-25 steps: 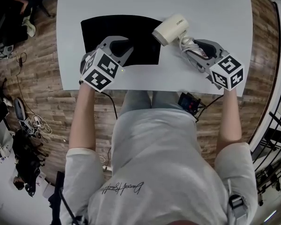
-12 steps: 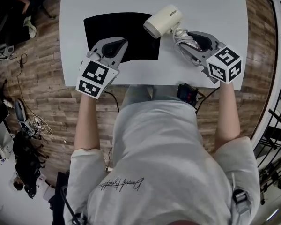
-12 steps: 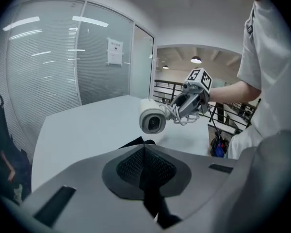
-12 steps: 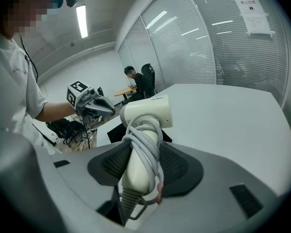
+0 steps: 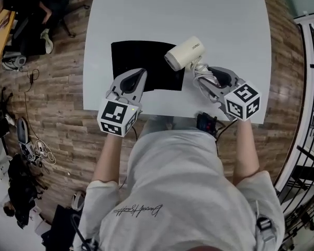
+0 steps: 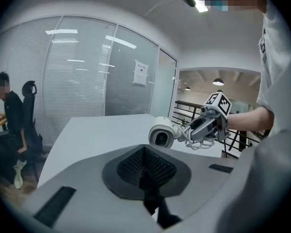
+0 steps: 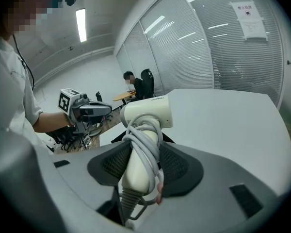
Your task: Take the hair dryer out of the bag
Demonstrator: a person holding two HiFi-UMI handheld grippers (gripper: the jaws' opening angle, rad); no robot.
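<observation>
A flat black bag lies on the white table. The cream hair dryer is out of it, in the air just right of the bag. My right gripper is shut on its handle, where the grey cord is wound. In the right gripper view the handle sits between both pads and the barrel points away. My left gripper hangs over the bag's near edge, shut with nothing between its pads. From the left gripper view the dryer's nozzle faces me.
A small black device with cables hangs below the table's near edge. A person sits on an office chair beyond the table's far left. Glass walls stand behind the table, a railing is at the right, and cables litter the wooden floor.
My left gripper has lifted off the bag, rolled and drawn back toward the near edge. The right gripper has risen a little with the dryer still in it.
</observation>
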